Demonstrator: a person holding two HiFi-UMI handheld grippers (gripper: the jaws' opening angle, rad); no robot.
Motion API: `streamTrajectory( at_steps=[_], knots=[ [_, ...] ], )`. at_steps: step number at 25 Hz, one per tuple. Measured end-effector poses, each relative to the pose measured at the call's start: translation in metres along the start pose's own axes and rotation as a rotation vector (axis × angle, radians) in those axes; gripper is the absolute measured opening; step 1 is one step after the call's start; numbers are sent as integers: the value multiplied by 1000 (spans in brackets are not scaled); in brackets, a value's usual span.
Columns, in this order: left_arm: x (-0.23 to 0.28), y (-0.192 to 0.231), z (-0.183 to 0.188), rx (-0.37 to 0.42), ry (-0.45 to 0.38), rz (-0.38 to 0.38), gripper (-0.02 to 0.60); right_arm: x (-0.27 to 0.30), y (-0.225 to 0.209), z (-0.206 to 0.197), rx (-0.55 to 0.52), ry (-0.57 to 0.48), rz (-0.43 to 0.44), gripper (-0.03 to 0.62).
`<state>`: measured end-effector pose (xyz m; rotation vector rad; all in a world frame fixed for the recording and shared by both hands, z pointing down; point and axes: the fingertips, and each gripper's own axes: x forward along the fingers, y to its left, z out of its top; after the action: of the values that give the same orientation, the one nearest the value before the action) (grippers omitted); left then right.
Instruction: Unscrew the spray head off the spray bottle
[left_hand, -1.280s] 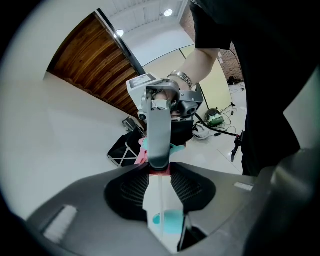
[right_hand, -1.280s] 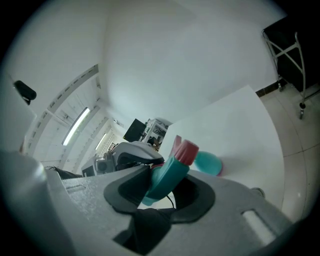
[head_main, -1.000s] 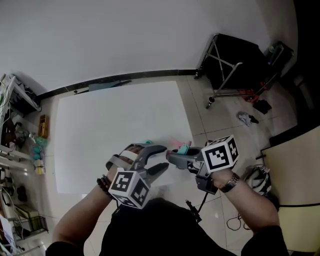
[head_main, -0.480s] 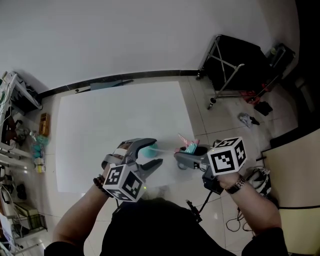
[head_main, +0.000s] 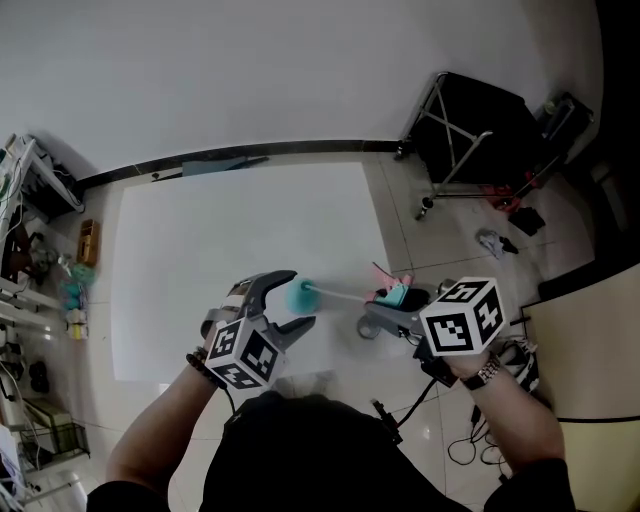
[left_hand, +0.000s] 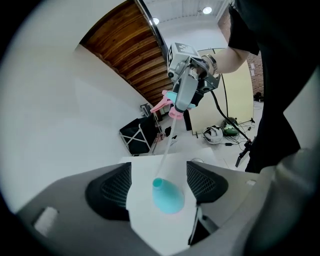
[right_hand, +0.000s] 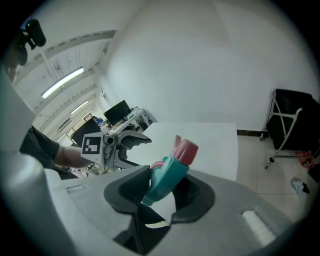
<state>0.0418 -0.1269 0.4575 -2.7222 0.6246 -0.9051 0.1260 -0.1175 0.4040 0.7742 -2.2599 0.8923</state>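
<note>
A white worktop (head_main: 220, 240) fills the middle of the head view, with a black rack (head_main: 470, 130) on the floor beyond its far right corner. The left claw (head_main: 298, 300) is opening: the teal bottle (left_hand: 168, 196) sits between its pads, clear of both. Whether the bottle rests on the worktop is unclear. The right claw (right_hand: 165, 187) grips the teal-and-pink head (head_main: 393, 293), held apart from the bottle. A thin tube (head_main: 335, 293) runs from the head to the bottle's neck.
</note>
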Motion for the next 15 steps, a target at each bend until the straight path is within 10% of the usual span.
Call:
streamTrajectory(
  at_steps=[15],
  knots=[
    [37, -15, -70, -63, 144, -124, 443, 5, -1, -2, -214, 98, -133, 118]
  ],
)
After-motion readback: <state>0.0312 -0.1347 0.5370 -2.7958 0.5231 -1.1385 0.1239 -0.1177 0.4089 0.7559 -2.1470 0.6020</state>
